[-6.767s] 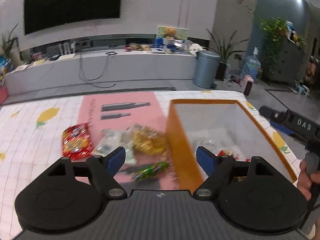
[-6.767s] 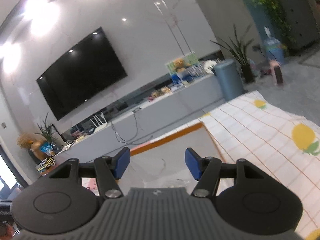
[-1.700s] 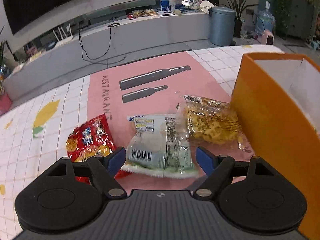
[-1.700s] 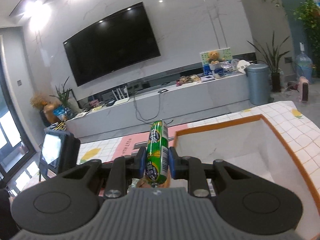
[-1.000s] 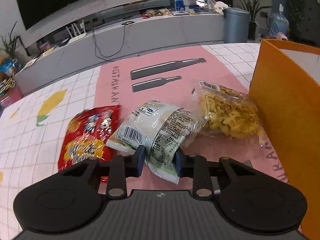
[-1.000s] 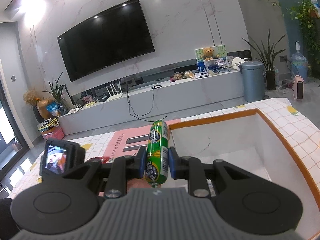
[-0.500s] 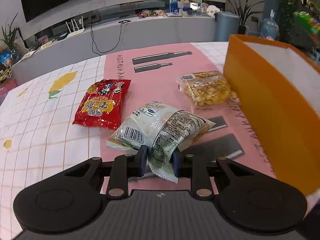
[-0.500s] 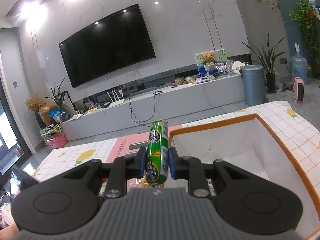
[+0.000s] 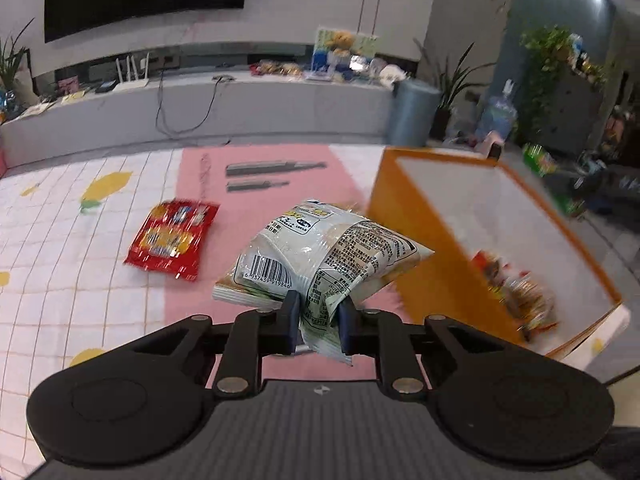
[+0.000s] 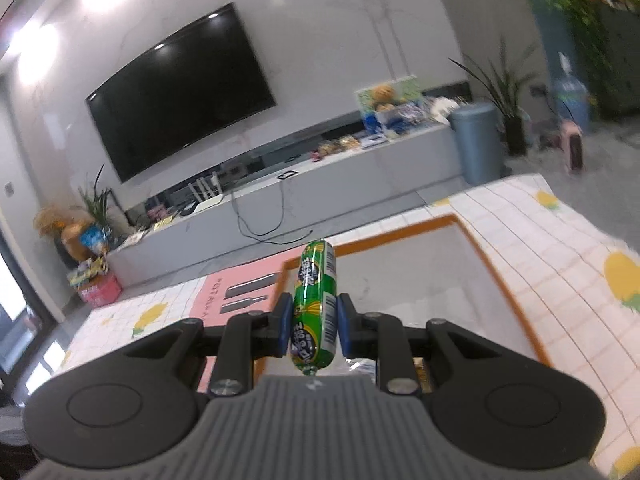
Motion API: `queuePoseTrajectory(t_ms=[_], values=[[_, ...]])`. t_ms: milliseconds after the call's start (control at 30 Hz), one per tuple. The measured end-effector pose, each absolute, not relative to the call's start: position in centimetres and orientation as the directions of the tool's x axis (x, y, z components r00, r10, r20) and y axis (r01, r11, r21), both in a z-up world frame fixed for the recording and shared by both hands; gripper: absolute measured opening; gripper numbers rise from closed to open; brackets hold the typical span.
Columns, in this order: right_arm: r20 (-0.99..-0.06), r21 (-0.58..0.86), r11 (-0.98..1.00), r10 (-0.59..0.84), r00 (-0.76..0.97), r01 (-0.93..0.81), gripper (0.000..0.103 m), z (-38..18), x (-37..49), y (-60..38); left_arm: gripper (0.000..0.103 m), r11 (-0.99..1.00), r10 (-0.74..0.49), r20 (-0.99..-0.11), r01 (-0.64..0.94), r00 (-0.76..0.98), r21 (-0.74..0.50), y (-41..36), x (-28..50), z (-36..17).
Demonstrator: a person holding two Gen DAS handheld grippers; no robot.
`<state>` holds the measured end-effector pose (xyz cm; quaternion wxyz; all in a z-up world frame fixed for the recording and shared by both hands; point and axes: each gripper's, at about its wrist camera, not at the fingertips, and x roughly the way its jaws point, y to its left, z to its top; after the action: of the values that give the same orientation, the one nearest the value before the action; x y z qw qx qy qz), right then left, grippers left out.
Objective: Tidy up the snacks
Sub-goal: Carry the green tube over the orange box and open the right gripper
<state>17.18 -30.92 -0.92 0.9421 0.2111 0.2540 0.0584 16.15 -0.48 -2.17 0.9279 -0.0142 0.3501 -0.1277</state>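
Above the table point(image 9: 60, 288), left tool point(image 9: 318, 316) pinches white packet point(image 9: 320, 256).

left hand-held gripper point(image 9: 316, 320) clamping white snack packet point(image 9: 320, 256), orange box point(image 9: 416, 248) beside

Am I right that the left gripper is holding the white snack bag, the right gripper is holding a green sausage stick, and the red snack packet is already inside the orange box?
Not quite. The red snack packet lies on the tablecloth, left of the orange box, as the left wrist view shows. The rest holds: the left gripper grips the white snack bag, and the right gripper grips the green sausage stick.
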Motion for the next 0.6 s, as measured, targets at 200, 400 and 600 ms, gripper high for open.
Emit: queuePoseTrajectory(t_ms=[200, 400, 600], values=[[-0.520, 0.515, 0.857, 0.291, 0.803, 0.023, 0.021, -3.1, 19.4, -31.4, 0.021, 0.952, -0.305, -0.613, 0.259, 0.729, -0.165, -2.4, 16.6, -0.4], [-0.552, 0.601, 0.799, 0.405, 0.729, 0.011, 0.021, -4.9, 22.7, -30.3, 0.021, 0.940, -0.339, -0.613, 0.289, 0.714, -0.183, -4.5, 17.8, -0.2], [-0.602, 0.583, 0.812, 0.402, 0.690, 0.036, 0.027, -6.0, 24.7, -28.6, 0.020, 0.939, -0.340, -0.606, 0.288, 0.719, -0.186, -5.2, 18.9, -0.2]])
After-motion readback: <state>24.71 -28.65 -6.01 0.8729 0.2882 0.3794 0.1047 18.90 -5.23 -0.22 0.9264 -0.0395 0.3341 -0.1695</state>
